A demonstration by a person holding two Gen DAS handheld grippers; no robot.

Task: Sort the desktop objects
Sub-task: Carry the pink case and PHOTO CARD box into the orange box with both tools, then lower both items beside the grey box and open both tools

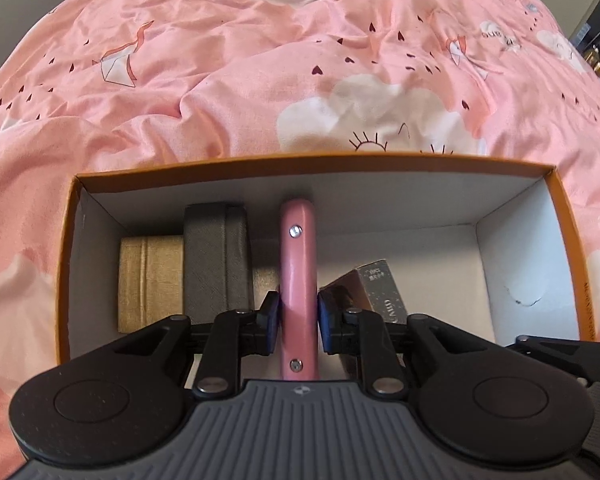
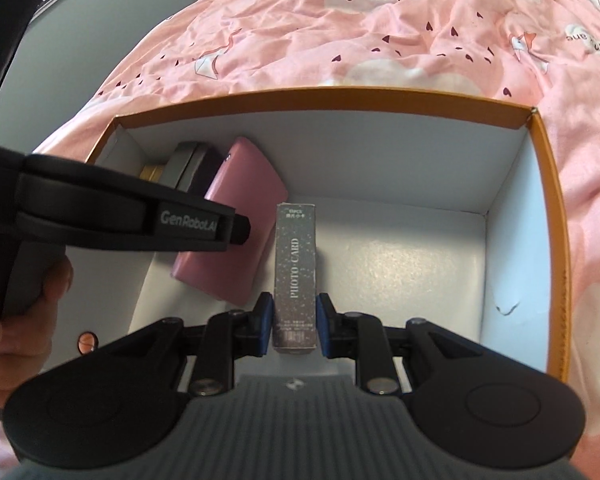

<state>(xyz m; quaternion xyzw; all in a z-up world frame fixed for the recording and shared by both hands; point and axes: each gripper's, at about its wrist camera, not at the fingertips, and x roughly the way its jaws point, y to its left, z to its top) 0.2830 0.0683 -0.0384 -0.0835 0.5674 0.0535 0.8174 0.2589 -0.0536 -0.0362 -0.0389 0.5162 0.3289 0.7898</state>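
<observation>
An open orange-rimmed cardboard box (image 1: pixel 300 162) with white walls (image 2: pixel 320 98) lies on a pink bedspread. My left gripper (image 1: pixel 299 320) reaches down into it, its blue pads against both sides of a flat pink case (image 1: pixel 297 264) that stands on edge; the right wrist view shows the case (image 2: pixel 240 200) leaning against other items. My right gripper (image 2: pixel 294 320) is shut on a slim grey "PHOTO CARD" box (image 2: pixel 295 268), held just right of the pink case over the box floor. The same card box (image 1: pixel 374 288) shows to the right of the left gripper.
A grey textured case (image 1: pixel 214 256) and a gold box (image 1: pixel 150 280) stand along the left wall of the cardboard box. Bare white floor (image 2: pixel 400 264) fills its right half. A hand (image 2: pixel 40 304) holds the left gripper's handle. The pink bedspread (image 1: pixel 260 60) surrounds everything.
</observation>
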